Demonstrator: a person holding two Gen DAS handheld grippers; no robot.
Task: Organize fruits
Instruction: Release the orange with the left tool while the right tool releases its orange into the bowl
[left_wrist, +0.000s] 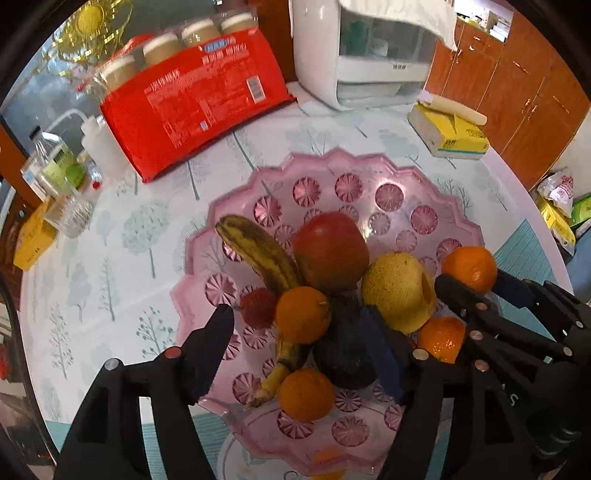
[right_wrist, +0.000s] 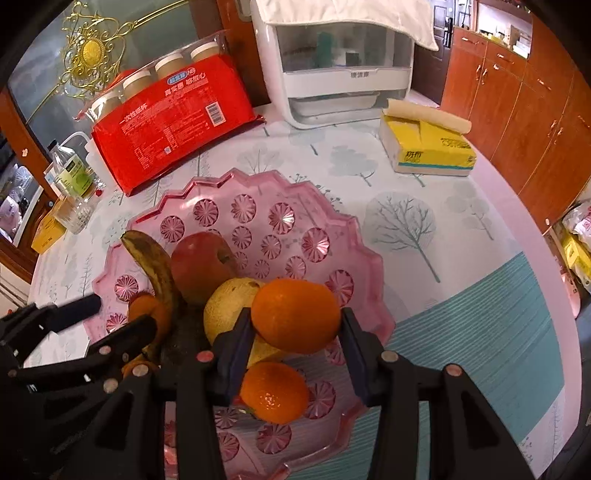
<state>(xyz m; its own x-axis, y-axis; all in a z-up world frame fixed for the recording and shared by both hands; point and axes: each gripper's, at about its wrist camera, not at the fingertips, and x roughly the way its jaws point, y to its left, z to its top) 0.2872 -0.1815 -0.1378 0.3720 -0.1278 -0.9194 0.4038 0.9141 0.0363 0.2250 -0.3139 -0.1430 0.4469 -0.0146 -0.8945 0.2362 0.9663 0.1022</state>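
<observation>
A pink scalloped glass bowl (left_wrist: 424, 184) (right_wrist: 332, 236) holds a spotted banana (left_wrist: 258, 251), a red apple (left_wrist: 330, 251), a yellow pear (left_wrist: 399, 291), a red berry (left_wrist: 258, 308), a dark fruit (left_wrist: 343, 354) and several oranges (left_wrist: 303, 314). My left gripper (left_wrist: 303, 332) is open over the bowl, its fingers astride the fruit pile, holding nothing. My right gripper (right_wrist: 297, 332) is shut on an orange (right_wrist: 295, 314) held just above the bowl's near right side; it shows in the left wrist view too (left_wrist: 469, 267). Another orange (right_wrist: 273, 391) lies below it.
A red pack of cups (right_wrist: 166, 129), a white appliance (right_wrist: 332, 74) and a yellow tissue pack (right_wrist: 428, 151) stand behind the bowl. Bottles and a glass (right_wrist: 74, 184) stand at the left. The table edge curves at the right by wooden cabinets (right_wrist: 517, 110).
</observation>
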